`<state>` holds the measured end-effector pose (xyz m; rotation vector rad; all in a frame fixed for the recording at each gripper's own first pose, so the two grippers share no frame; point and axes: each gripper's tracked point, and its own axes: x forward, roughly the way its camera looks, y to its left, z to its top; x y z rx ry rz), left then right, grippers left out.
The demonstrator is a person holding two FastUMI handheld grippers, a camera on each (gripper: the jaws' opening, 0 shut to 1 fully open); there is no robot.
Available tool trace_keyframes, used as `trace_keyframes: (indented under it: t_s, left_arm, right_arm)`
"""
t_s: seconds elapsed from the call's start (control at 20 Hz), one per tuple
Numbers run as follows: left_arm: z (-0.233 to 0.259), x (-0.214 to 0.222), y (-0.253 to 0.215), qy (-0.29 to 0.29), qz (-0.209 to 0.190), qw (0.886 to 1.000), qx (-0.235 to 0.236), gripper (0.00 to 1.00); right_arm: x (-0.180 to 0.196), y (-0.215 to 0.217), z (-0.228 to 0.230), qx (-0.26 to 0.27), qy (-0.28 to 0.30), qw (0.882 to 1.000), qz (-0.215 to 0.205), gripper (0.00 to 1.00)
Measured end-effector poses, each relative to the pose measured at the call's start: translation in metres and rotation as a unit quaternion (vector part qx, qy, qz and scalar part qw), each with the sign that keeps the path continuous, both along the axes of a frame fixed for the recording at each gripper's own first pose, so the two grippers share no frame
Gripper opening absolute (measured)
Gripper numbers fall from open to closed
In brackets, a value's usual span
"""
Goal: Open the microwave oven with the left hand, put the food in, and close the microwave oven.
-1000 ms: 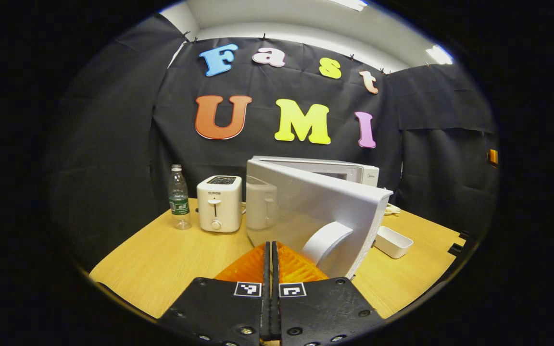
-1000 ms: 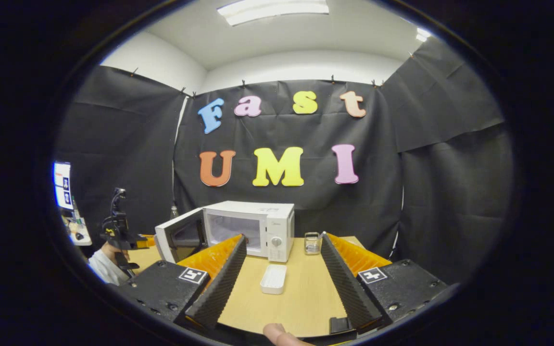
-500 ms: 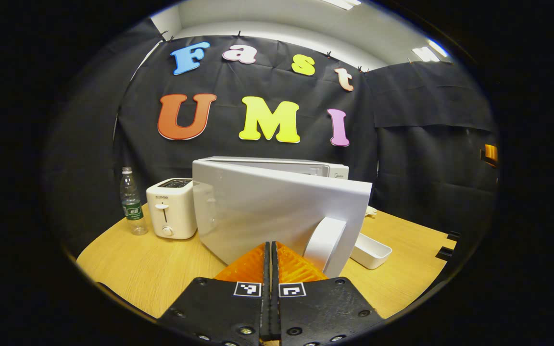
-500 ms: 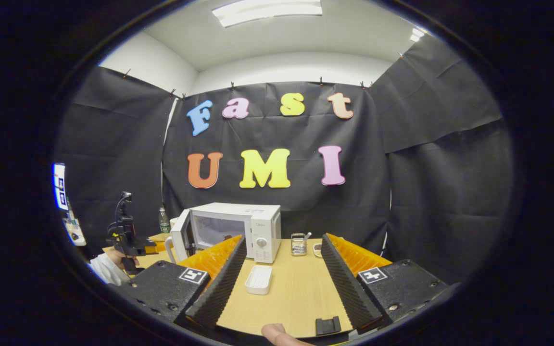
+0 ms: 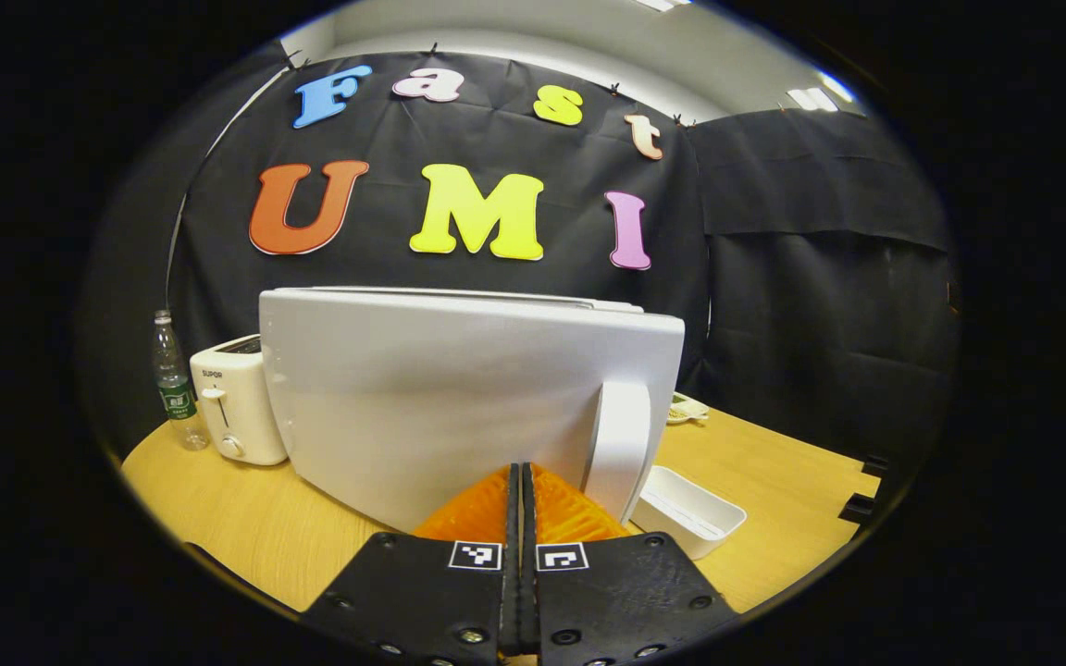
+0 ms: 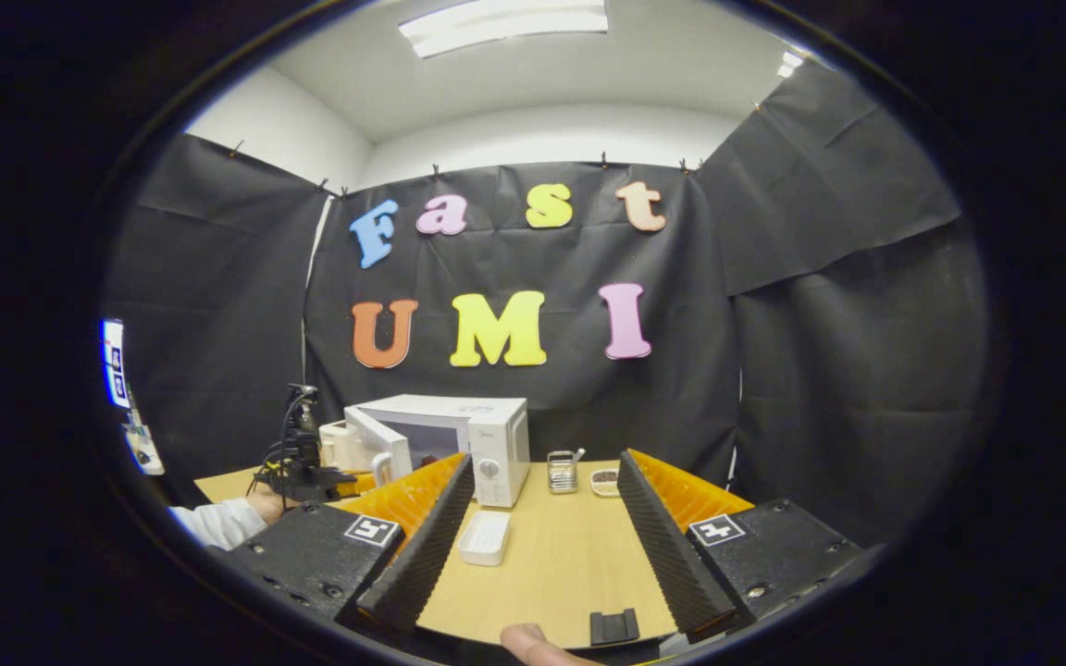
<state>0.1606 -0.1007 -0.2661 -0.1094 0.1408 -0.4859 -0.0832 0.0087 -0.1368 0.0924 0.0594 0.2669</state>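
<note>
Your clenched left gripper [image 5: 521, 481], bottom centre, pushes the microwave door [image 5: 440, 388]; it may slip toward the handle [image 5: 621, 444]. Your right gripper [image 6: 542, 518] waits released.

The left gripper view sits low and very close before the white microwave oven's door [image 5: 459, 398], facing its outer face and white curved handle [image 5: 619, 442], looking toward the booth's back wall. The right gripper view looks from well back at the near edge of the light wooden table [image 6: 561, 573], facing the same wall. Both share the microwave [image 6: 459, 435] and the shallow white rectangular tray [image 5: 687, 511] [image 6: 484, 537].
</note>
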Motion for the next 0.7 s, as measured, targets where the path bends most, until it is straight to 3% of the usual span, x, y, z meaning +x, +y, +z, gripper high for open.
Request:
trace_keyframes:
  t_s: [0.4, 0.45, 0.5, 0.55, 0.6, 0.65, 0.7]
  left_arm:
    - [0.014, 0.046, -0.042, -0.030, 0.011, 0.999, -0.008, 0.00]
    - [0.014, 0.053, -0.046, -0.029, 0.013, 0.999, -0.006, 0.00]
    - [0.014, 0.058, -0.049, -0.028, 0.016, 0.999, -0.006, 0.00]
    - [0.013, 0.065, -0.052, -0.027, 0.020, 0.999, -0.007, 0.00]
    - [0.013, 0.071, -0.055, -0.025, 0.022, 0.999, -0.006, 0.00]
    - [0.012, 0.078, -0.057, -0.024, 0.024, 0.999, -0.006, 0.00]
    - [0.011, 0.084, -0.059, -0.022, 0.029, 0.999, -0.007, 0.00]
  right_arm:
    - [0.017, -0.041, -0.014, 0.008, 0.003, 1.000, -0.027, 0.91]
    - [0.021, -0.044, -0.016, 0.007, 0.004, 1.000, -0.027, 0.99]
    - [0.025, -0.047, -0.015, 0.004, 0.003, 1.000, -0.029, 0.91]
    - [0.030, -0.051, -0.014, 0.002, 0.000, 0.999, -0.032, 0.91]
    - [0.032, -0.055, -0.013, -0.001, -0.006, 0.999, -0.035, 0.99]
    - [0.034, -0.058, -0.011, -0.003, -0.013, 0.999, -0.035, 0.99]
    - [0.036, -0.062, -0.010, -0.007, -0.019, 0.999, -0.037, 0.91]
